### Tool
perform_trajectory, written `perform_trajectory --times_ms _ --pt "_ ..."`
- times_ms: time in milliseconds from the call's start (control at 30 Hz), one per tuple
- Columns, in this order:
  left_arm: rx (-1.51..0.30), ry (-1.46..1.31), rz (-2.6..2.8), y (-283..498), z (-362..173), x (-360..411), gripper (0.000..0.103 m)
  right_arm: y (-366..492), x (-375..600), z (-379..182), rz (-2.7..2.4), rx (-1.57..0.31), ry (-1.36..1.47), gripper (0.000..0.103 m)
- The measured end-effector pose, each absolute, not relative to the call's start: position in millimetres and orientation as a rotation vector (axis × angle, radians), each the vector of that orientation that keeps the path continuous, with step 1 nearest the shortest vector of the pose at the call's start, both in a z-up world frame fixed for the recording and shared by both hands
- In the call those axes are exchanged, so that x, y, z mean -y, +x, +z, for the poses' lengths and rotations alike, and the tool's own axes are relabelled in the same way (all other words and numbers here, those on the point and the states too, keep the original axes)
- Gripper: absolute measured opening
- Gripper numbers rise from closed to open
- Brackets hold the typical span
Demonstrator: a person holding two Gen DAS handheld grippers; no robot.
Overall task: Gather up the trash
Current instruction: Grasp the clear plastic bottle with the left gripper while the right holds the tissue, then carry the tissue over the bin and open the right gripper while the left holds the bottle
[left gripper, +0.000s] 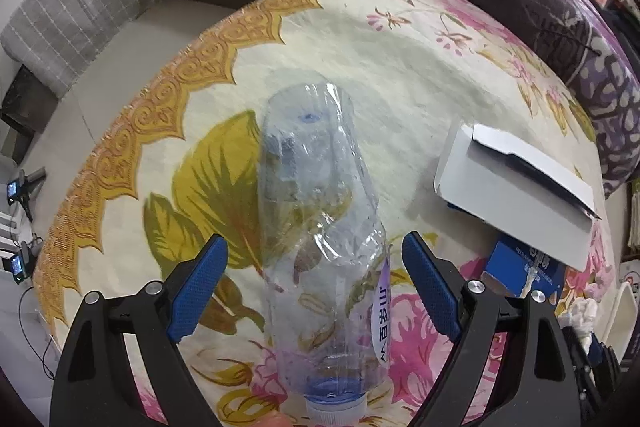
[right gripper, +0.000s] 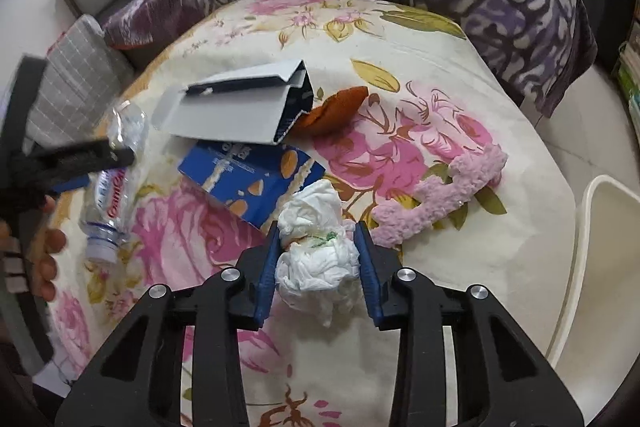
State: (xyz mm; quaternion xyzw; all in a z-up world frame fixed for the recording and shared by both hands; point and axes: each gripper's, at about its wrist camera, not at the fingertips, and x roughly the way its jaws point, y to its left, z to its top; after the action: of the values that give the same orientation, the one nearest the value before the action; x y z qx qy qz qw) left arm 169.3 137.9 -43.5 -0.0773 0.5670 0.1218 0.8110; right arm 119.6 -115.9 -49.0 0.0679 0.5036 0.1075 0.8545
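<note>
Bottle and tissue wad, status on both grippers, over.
Left gripper open, straddling the bottle, no grip. Right gripper shut on the tissue wad. Grey box and blue carton close by, not blocking.

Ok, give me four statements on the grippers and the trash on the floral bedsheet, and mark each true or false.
1. The left gripper is open, its fingers either side of the clear crushed plastic bottle. True.
2. The right gripper is shut on the orange pouch. False: it is shut on the crumpled white tissue wad.
3. The torn blue cardboard box lies beside the grey open carton. True.
4. The pink foam piece sits inside the white bin. False: it lies on the bedsheet.
</note>
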Motion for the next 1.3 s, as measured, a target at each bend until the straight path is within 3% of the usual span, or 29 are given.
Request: perform_trajectory --times_ms 67,100,667,1300 --pt "-1.234 -0.191 0.228 169.4 -48.9 -137.6 0.063 117.4 118.1 -44.0 0.232 -1.044 0.161 0.034" --pt "-1.224 -0.197 0.223 168.5 -48.5 -137.6 0.062 116.8 118.5 -42.1 0.235 -1.038 0.162 0.034" --pt "-0.961 -0.233 0.196 148.3 21.5 -120.7 0.059 99.3 142.1 3.6 0.251 -0.876 0.26 0.034" --pt "-0.888 -0.193 0.13 129.4 55.4 -67.1 0.06 74.0 183.7 30.0 0.207 -0.802 0.299 0.035"
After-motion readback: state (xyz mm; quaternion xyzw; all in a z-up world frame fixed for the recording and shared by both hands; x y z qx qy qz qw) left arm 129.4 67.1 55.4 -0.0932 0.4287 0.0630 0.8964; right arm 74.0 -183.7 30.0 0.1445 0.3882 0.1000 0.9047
